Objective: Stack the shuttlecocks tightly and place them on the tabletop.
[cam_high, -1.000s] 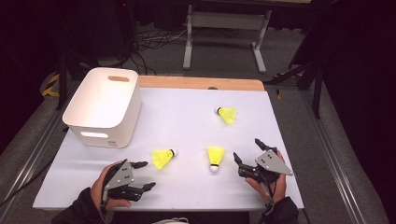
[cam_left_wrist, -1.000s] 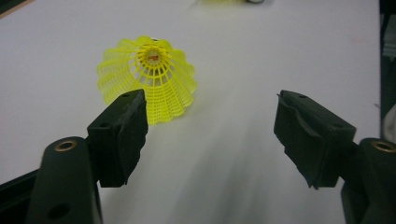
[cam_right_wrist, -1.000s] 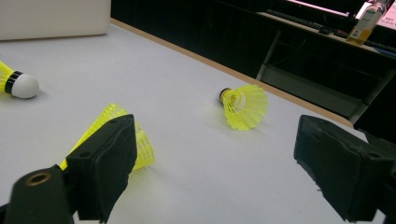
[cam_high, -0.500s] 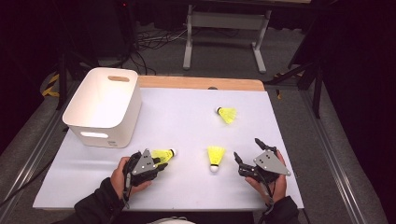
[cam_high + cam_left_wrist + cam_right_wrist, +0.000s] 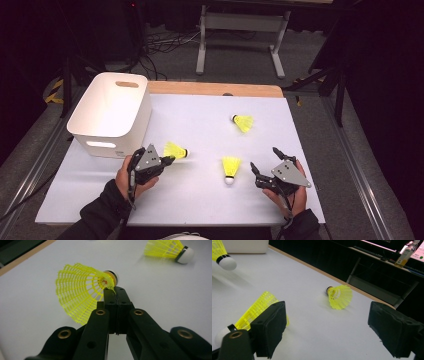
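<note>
At table's left, white bin (image 5: 111, 116); inside, nothing visible.

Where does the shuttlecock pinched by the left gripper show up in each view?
High view: held shuttlecock left of centre, at the left gripper.
Left gripper view: centre, skirt pinched.
Right gripper view: top-left corner.
Shared landmark: the middle shuttlecock.
</note>
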A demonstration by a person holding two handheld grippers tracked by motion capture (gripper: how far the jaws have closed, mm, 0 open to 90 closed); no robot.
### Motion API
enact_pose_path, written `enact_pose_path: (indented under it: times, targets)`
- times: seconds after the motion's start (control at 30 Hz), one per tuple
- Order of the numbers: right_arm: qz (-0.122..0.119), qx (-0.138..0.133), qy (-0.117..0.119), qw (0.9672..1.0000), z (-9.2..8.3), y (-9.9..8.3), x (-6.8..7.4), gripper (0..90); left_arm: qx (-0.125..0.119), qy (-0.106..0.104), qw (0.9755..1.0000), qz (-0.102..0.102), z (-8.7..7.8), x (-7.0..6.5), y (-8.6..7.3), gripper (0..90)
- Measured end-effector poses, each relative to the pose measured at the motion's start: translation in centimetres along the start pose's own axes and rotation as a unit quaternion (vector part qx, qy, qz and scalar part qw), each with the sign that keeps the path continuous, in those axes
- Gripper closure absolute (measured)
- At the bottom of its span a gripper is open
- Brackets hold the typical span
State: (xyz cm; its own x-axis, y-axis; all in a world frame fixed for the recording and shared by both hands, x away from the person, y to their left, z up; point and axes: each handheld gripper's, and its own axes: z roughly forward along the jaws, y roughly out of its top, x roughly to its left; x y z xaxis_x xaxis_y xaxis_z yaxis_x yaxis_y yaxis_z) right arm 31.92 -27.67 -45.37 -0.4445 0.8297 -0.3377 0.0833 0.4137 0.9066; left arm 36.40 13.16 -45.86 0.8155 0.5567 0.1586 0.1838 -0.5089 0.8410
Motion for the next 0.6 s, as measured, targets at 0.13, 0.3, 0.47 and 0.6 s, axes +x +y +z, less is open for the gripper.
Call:
enact_pose_path:
  times: [0.13,0.3,0.47,0.6]
  targets:
    - [0.000,0.003,0.003,1.0000,0.1,0.0,0.0,16.1,0.012,0.030,0.9994,-0.011,-0.4,1.1,0.4,89.7]
    - [0.000,0.011,0.008,0.9999,0.3,-0.1,0.1,16.0,0.037,0.050,0.9979,-0.022,-0.7,2.0,0.2,89.5]
    - [-0.002,0.017,0.012,0.9998,0.4,-0.1,0.1,15.9,0.055,0.050,0.9969,-0.024,-0.5,2.3,0.0,89.4]
    - [-0.004,0.023,0.016,0.9996,0.5,-0.2,0.1,15.8,0.063,0.055,0.9963,-0.018,-0.3,2.2,0.1,89.0]
